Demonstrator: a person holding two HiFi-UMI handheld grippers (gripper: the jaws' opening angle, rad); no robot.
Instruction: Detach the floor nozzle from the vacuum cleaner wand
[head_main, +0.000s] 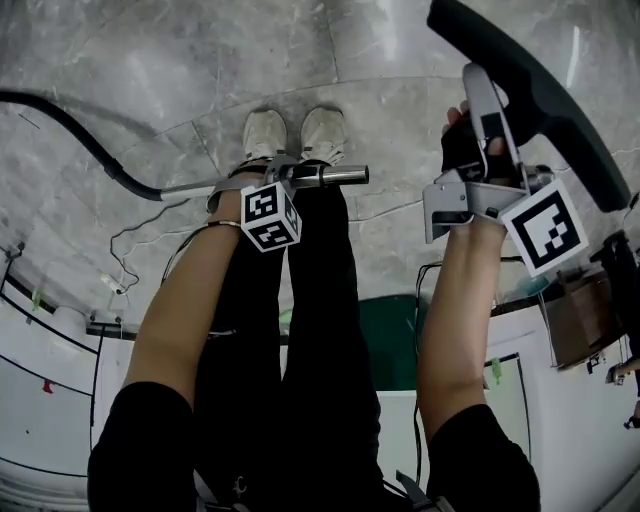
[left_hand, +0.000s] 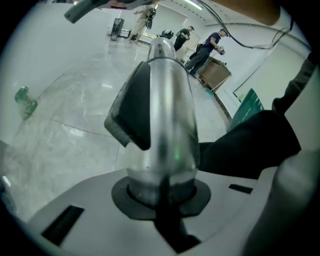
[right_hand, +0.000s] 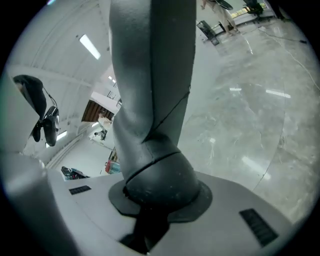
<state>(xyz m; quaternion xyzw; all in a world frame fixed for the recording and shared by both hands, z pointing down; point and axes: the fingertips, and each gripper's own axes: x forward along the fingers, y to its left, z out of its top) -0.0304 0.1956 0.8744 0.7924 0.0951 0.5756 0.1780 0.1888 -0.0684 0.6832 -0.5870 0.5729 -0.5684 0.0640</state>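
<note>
The left gripper (head_main: 283, 172) is clamped on the silver vacuum cleaner wand (head_main: 335, 177), which lies level above the person's shoes (head_main: 265, 130). Its black hose (head_main: 75, 130) trails left across the marble floor (head_main: 150, 50). The right gripper (head_main: 487, 100) is clamped on the neck of the dark floor nozzle (head_main: 545, 112), which is well apart from the wand.

- A large open indoor hall used as a workspace, not a home: a polished grey marble floor (head_main: 150, 60) runs wide and bare.
- In the left gripper view, at one o'clock, people (left_hand: 205, 47) work around a cardboard box (left_hand: 216, 74).
- In the right gripper view, at eleven o'clock, a ceiling strip light (right_hand: 90, 46).
- In the head view, a loose thin cable (head_main: 111, 250) at nine o'clock and white panels (head_main: 40, 400) at eight o'clock.
</note>
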